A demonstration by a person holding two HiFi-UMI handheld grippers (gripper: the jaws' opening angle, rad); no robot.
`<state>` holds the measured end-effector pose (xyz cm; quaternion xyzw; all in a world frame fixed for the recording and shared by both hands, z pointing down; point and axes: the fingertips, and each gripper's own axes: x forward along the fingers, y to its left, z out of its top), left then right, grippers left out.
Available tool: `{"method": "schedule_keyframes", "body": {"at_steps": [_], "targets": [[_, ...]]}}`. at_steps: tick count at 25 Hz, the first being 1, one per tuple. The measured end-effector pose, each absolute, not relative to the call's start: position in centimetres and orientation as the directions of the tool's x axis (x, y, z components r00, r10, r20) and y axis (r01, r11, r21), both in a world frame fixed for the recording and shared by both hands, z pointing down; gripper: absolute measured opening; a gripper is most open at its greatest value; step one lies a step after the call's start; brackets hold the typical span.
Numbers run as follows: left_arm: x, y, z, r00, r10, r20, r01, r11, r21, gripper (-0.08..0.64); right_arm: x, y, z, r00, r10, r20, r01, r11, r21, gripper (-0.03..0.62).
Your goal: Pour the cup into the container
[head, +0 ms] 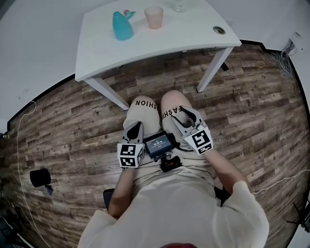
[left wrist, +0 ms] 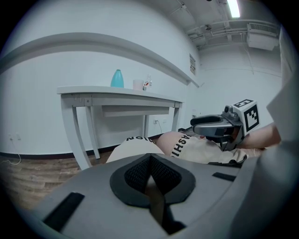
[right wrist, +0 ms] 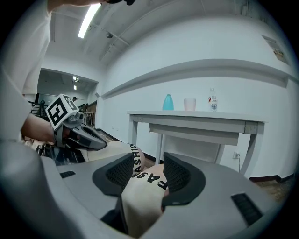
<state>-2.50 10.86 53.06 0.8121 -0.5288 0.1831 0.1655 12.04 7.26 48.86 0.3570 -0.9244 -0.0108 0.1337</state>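
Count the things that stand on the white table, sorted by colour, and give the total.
Teal: 1, the container
Pink: 1, the cup
Clear: 1, the bottle
Total: 3

Clear bottle (head: 180, 5) cut off at top edge; cup (head: 154, 17) contents not vis.

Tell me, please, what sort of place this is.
Probably a sparsely furnished office or lab room: a plain white table stands by a bare white wall, the floor is wood-look planks, and a strip light runs overhead.
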Motion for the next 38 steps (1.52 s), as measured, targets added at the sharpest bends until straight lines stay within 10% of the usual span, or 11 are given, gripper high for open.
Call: {"method": "schedule_keyframes", "body": {"at_steps": [38], "targets": [[-2.8, 10.5, 53.3, 0.353, -0.805, 0.477, -0.925, -0.376, 0.049, 0.011, 12.4, 6.6, 49.5, -0.710, -0.656, 0.257, -0.656, 0.749, 0.097, 0.199]]}}
